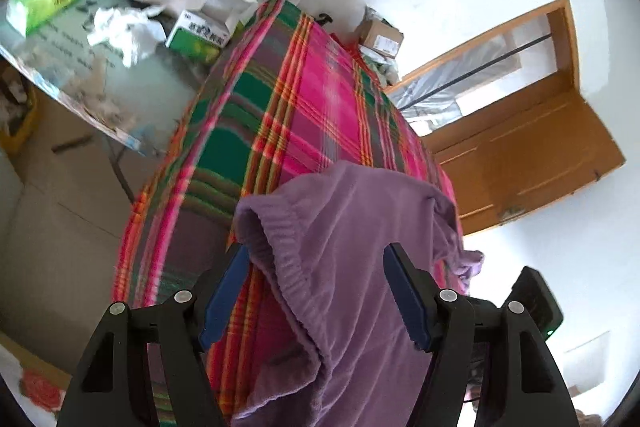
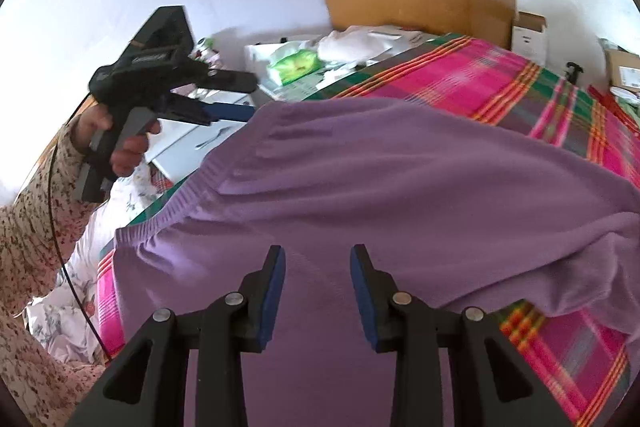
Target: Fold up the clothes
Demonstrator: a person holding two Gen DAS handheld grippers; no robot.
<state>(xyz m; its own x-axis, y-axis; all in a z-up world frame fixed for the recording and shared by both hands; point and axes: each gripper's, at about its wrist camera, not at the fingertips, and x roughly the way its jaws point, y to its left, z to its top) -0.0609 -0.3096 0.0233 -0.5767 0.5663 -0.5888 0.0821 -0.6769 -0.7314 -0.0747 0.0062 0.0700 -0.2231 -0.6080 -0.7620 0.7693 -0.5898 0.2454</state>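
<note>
Purple sweater [image 2: 360, 179] rumpled on plaid bed [image 2: 460, 75]. Left gripper [image 1: 316, 259], right gripper [image 2: 318, 259]: fingers apart, empty. Risk: 12 o'clock pinch catches bedcover too.

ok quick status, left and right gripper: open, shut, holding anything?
Left gripper: open, jaws wide apart astride the purple sweater, nothing clamped.
Right gripper: open, hanging over the sweater, holding nothing.
</note>
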